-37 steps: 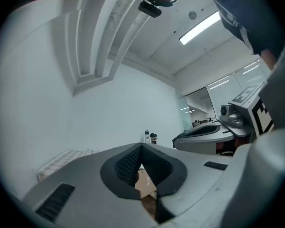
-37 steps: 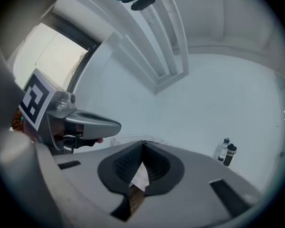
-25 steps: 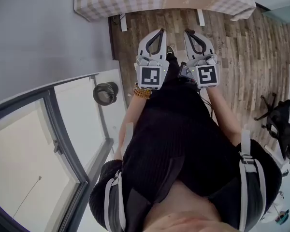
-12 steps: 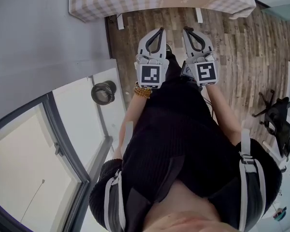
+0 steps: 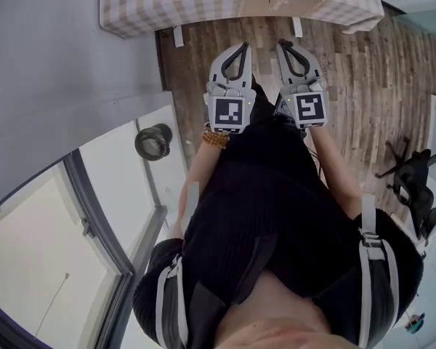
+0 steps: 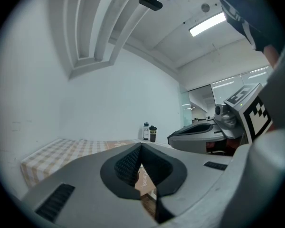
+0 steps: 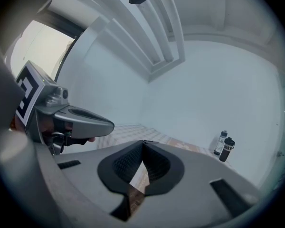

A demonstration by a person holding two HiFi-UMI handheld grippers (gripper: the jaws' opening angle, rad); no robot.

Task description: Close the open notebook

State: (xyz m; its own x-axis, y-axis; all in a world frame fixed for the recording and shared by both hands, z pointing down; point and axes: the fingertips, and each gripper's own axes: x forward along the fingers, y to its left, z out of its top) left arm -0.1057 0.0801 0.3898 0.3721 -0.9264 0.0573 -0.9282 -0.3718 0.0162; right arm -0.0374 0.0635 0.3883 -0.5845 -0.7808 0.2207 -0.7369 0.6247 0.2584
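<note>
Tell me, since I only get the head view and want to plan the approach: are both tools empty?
Observer: The left tool is shut, its pads meeting with nothing between them.
Operator: And the right?
Observer: The right tool is shut and empty too.
Operator: Anything on the table past the top of my frame?
Observer: Two bottles stand at the far end of the checked table, close to the wall.
</note>
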